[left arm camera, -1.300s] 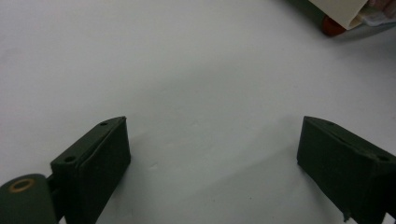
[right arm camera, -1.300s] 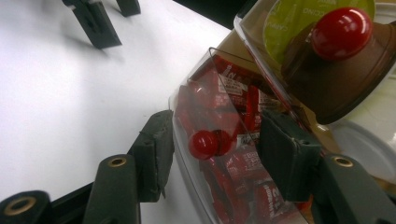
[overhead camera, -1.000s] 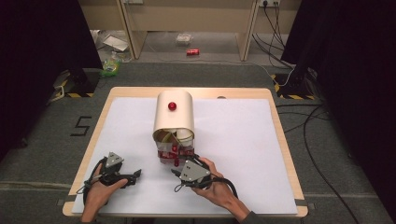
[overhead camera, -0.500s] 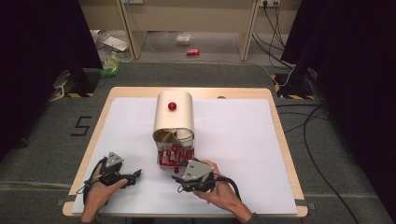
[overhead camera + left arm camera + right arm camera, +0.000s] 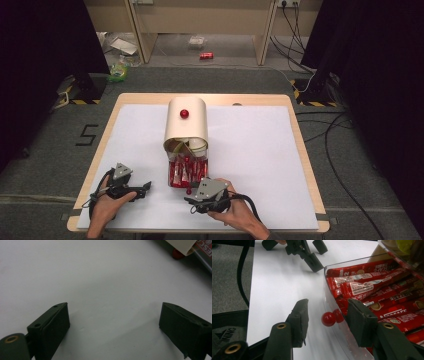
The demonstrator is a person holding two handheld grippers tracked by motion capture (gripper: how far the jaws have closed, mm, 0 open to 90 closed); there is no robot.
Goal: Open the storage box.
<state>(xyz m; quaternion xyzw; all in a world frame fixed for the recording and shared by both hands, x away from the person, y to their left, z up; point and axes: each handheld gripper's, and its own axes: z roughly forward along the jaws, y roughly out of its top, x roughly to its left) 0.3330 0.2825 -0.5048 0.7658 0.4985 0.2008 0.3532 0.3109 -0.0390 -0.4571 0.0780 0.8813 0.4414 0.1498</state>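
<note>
Down by the person's hands, the right gripper (image 5: 328, 302) is sitting with its two black jaws a middle way apart, one on each side of the small round red knob (image 5: 328, 319). The jaws are not squeezing the knob; a little space is showing on both sides. The left gripper (image 5: 113, 305) is resting off to the side on the white table cover (image 5: 260, 150), with its jaws spread wide and holding nothing.

Compared with a second ago, the right gripper is sitting closer to the person, and the clear plastic drawer (image 5: 329, 290) is sticking out farther from its box. So the drawer is being pulled open, and it is looking mostly out now.

That drawer is lying in the middle of the table, just in front of the right gripper. It is carrying lots of long shiny red packets (image 5: 362, 287) with white writing, all lying side by side.

Behind it, the cream box with a rounded top (image 5: 186, 125) is standing upright, wearing a red ball (image 5: 184, 113) on its top. Far off on the floor, a red can (image 5: 206, 55) is lying
</note>
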